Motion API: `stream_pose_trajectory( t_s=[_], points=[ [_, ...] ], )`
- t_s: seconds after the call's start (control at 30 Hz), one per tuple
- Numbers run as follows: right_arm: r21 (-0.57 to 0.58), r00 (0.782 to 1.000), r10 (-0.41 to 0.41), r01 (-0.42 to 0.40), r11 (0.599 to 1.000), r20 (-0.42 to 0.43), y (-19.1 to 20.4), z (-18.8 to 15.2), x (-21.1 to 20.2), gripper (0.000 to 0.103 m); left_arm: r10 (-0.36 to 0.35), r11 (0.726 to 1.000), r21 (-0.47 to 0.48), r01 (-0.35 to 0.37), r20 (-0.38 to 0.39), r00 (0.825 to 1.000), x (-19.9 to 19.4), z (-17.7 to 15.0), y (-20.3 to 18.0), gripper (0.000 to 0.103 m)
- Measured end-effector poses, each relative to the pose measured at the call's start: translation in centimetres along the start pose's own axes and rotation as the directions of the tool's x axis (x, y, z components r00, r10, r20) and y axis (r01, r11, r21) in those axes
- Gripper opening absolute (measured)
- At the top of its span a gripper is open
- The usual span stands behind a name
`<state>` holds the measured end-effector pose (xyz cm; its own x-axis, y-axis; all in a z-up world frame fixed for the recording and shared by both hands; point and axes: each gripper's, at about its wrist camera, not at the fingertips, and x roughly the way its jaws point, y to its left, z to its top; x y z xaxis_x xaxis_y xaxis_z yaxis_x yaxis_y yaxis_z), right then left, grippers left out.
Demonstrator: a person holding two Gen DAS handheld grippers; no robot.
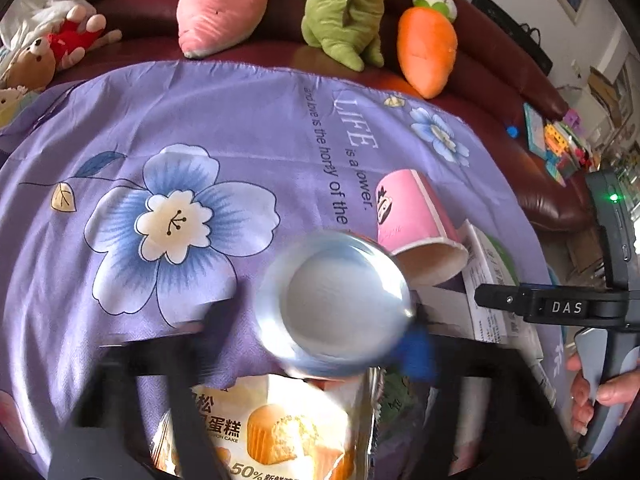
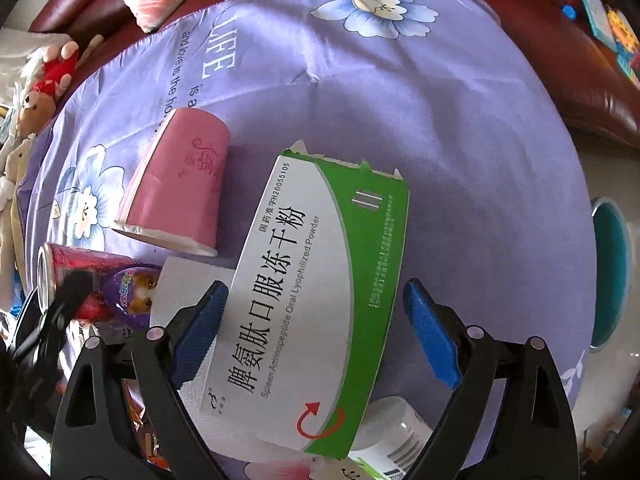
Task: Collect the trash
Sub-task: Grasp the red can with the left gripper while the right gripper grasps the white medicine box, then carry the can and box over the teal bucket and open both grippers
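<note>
Left gripper (image 1: 332,332) half-closed around can (image 1: 334,300), contact blurred; right gripper (image 2: 316,328) wide, straddling medicine box (image 2: 316,280) — can beside box may roll away.

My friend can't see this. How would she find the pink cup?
Look at the purple flowered cloth spread in front of the dark red sofa. Near its middle, left of the green-and-white medicine box, lies the pink paper cup. It is tipped on its side, and it is the only plain pink thing among the trash; the drink can beside it is shiny metal.
</note>
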<state>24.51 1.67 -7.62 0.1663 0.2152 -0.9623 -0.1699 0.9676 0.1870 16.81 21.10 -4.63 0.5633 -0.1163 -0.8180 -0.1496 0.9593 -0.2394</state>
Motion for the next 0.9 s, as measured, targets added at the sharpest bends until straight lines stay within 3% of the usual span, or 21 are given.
stream_pose_trajectory(
  t_s=[0.2, 0.5, 0.67, 0.9],
  points=[
    [-0.020, 0.997, 0.041, -0.039, 0.999, 0.061, -0.1, -0.6, -1.1, 0.077, 0.034, 0.999, -0.004, -0.034, 0.036, 0.999, -1.1, 0.0, 0.1, 0.051],
    [-0.012, 0.981, 0.139, -0.138, 0.990, 0.138, -1.4, -1.4, -5.8, 0.077, 0.001, 0.999, -0.051, 0.007, 0.146, 0.989, -6.6, 1.6, 0.2, 0.051],
    [0.003, 0.971, 0.163, -0.166, 0.986, 0.176, -2.8, -2.3, -8.0, 0.077, -0.049, 0.998, -0.023, 0.053, 0.152, 0.987, -8.1, 1.4, -1.9, 0.051],
    [0.066, 0.955, 0.176, -0.197, 0.978, 0.238, -7.8, -4.4, -11.0, 0.077, -0.093, 0.994, 0.063, 0.085, 0.134, 0.987, -8.7, 0.2, -7.4, 0.051]
  ],
)
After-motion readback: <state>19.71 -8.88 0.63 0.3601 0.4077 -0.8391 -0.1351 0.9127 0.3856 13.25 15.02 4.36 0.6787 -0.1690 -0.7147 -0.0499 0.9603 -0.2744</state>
